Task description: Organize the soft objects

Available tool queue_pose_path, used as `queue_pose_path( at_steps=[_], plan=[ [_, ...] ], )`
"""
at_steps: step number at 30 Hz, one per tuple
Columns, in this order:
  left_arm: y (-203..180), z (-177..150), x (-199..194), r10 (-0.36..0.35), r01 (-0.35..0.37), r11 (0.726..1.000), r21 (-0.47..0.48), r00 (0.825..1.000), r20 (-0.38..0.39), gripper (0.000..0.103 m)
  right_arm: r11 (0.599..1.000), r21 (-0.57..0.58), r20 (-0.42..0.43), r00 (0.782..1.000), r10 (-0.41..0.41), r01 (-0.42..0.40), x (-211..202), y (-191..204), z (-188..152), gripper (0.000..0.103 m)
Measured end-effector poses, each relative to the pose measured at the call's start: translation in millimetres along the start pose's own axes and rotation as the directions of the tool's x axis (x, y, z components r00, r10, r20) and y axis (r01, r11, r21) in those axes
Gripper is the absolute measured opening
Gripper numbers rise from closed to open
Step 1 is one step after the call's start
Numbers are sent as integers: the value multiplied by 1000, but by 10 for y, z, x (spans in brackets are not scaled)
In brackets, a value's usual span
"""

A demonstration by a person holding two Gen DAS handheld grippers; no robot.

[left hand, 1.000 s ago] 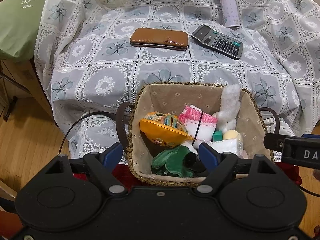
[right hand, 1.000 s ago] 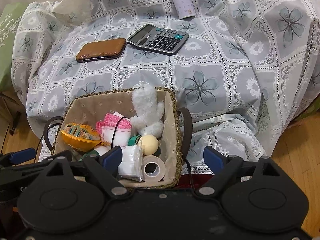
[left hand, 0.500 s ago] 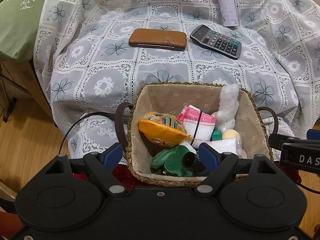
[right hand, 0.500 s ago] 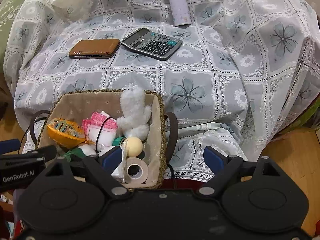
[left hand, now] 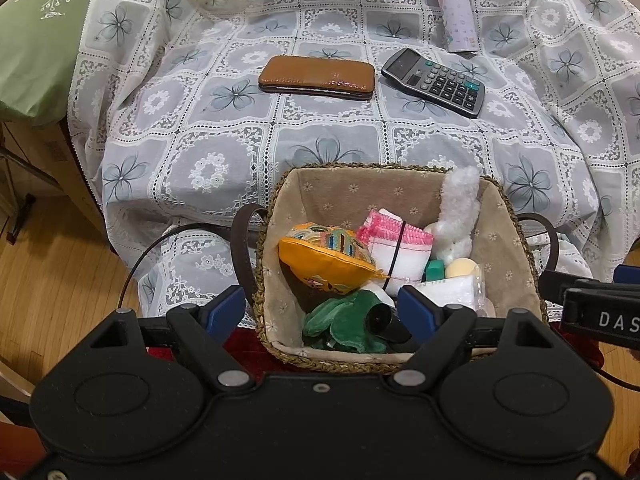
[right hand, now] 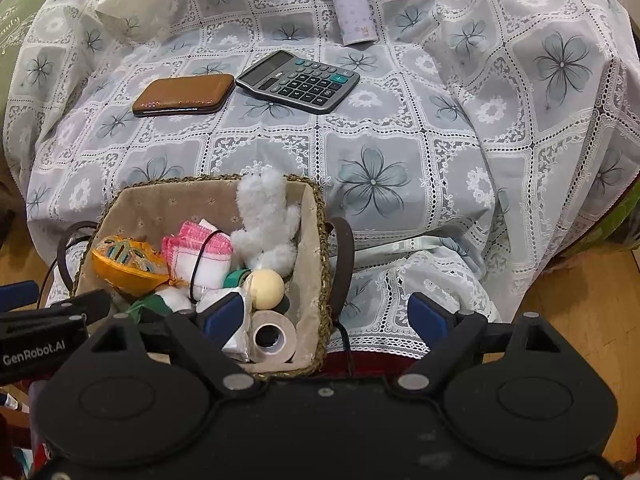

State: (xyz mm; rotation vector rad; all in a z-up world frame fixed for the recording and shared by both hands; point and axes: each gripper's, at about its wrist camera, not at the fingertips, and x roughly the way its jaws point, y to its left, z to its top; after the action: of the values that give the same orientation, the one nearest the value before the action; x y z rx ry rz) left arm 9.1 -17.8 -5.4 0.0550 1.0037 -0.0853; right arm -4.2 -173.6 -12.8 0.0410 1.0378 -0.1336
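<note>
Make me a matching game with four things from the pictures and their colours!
Things:
1. wallet
2. bottle
3. fluffy toy
4. pouch in the basket

Colours:
A. white
B. orange
C. brown
D. purple

Pairs: 1-C, 2-D, 3-A, 4-B

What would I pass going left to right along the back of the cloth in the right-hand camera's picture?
Brown wallet → grey calculator → lilac bottle, which lies farther back than the other two.
</note>
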Motion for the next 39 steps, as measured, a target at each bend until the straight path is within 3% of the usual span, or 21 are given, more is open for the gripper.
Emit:
queue_pose_path(
  at_steps=[39],
  plan=[
    [-3,4,6,3,-3,1000,1,1000,-4,80,1000,10,-16,1000,11,-11,18,-8,-14,89]
  ],
)
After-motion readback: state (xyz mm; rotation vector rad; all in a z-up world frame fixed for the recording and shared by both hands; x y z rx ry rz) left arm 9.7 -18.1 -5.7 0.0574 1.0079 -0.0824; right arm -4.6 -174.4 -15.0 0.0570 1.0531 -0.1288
